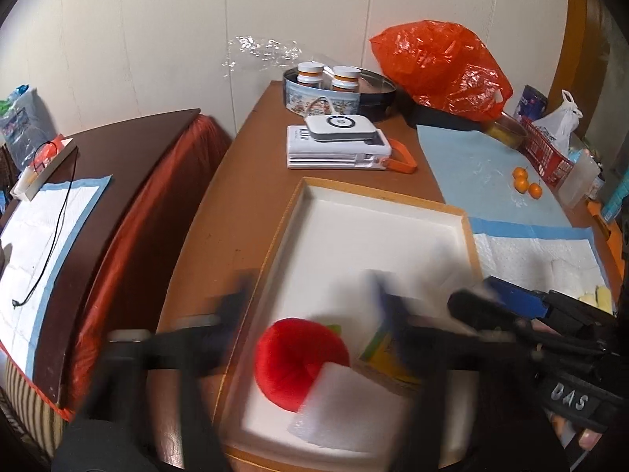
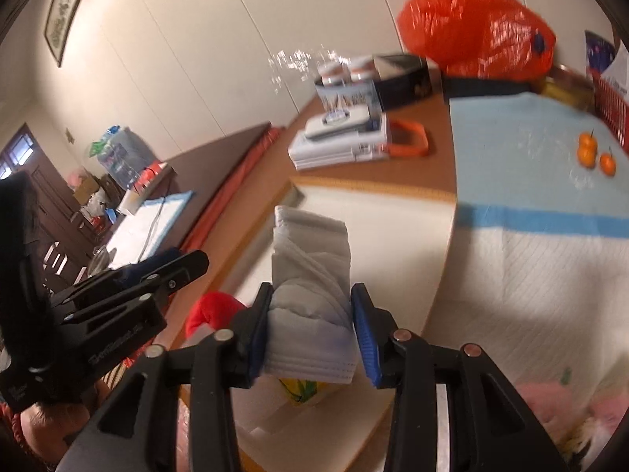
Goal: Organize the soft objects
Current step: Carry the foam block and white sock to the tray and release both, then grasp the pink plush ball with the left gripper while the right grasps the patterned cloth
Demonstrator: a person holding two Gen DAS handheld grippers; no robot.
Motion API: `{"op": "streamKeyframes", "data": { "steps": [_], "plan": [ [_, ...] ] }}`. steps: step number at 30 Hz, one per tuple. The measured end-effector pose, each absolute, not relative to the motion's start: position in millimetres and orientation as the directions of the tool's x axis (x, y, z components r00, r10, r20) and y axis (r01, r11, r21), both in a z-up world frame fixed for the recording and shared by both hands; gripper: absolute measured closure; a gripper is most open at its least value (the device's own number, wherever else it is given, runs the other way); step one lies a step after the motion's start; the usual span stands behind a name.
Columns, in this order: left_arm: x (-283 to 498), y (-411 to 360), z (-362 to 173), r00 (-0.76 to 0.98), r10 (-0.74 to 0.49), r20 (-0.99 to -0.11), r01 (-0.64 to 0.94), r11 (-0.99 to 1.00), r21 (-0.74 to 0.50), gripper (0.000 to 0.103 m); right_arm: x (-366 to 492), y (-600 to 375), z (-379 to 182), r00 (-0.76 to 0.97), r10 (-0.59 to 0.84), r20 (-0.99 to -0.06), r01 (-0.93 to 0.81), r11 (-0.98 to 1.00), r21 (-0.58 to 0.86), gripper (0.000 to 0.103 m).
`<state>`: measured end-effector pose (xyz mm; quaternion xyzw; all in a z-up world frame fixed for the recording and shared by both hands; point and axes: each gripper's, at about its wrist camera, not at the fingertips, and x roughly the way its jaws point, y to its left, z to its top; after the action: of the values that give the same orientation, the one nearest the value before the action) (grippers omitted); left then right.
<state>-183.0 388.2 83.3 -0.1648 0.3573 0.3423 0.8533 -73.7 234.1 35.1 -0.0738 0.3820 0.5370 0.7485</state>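
A white shallow tray (image 1: 377,224) with a tan rim sits on the brown table. In it lie a red plush ball (image 1: 298,362), a white foam block (image 1: 354,401) and a yellow-green packet (image 1: 383,354). My right gripper (image 2: 312,330) is shut on a folded grey-white cloth (image 2: 310,275) and holds it above the tray (image 2: 393,220), near the red plush ball (image 2: 210,308). My left gripper (image 1: 310,314) is blurred with its fingers spread wide and nothing between them. It also shows in the right wrist view (image 2: 173,271), left of the cloth.
A power bank on a white box (image 1: 338,145), a tin with two jars (image 1: 338,90), an orange plastic bag (image 1: 440,67), small oranges (image 1: 525,183) on a blue pad and a red basket (image 1: 546,149) stand behind the tray. A dark side table (image 1: 78,212) is at left.
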Motion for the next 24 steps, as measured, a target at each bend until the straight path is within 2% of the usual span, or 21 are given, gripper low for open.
{"op": "streamKeyframes", "data": {
  "steps": [2, 3, 8, 15, 19, 24],
  "plan": [
    [-192, 394, 81, 0.498, 0.494, -0.713, -0.726, 0.686, -0.032, 0.002, -75, 236, 30, 0.145, 0.742, -0.654, -0.858, 0.424, 0.291, 0.018],
    [-198, 399, 81, 0.495, 0.489, -0.718, -0.737, 0.674, -0.05, 0.0, -74, 235, 29, 0.149, 0.744, -0.651, -0.857, 0.426, 0.29, 0.014],
    [-214, 398, 87, 0.485, 0.528, -0.697, -0.759, 0.65, -0.037, 0.0, -80, 234, 30, 0.178, 0.748, -0.64, -0.86, 0.434, 0.268, 0.013],
    [-231, 381, 105, 0.527, 0.543, -0.654, -0.77, 0.631, -0.095, 0.0, -90, 222, 42, 0.198, 0.772, -0.604, -0.865, 0.427, 0.263, 0.013],
    [-237, 364, 119, 0.586, 0.537, -0.607, -0.747, 0.648, -0.149, 0.0, -96, 200, 56, 0.235, 0.799, -0.554, -0.868, 0.429, 0.251, 0.013],
    [-220, 338, 121, 0.638, 0.474, -0.607, -0.692, 0.698, -0.182, 0.0, -93, 165, 72, 0.297, 0.821, -0.488, -0.857, 0.455, 0.243, 0.013]
  ]
}}
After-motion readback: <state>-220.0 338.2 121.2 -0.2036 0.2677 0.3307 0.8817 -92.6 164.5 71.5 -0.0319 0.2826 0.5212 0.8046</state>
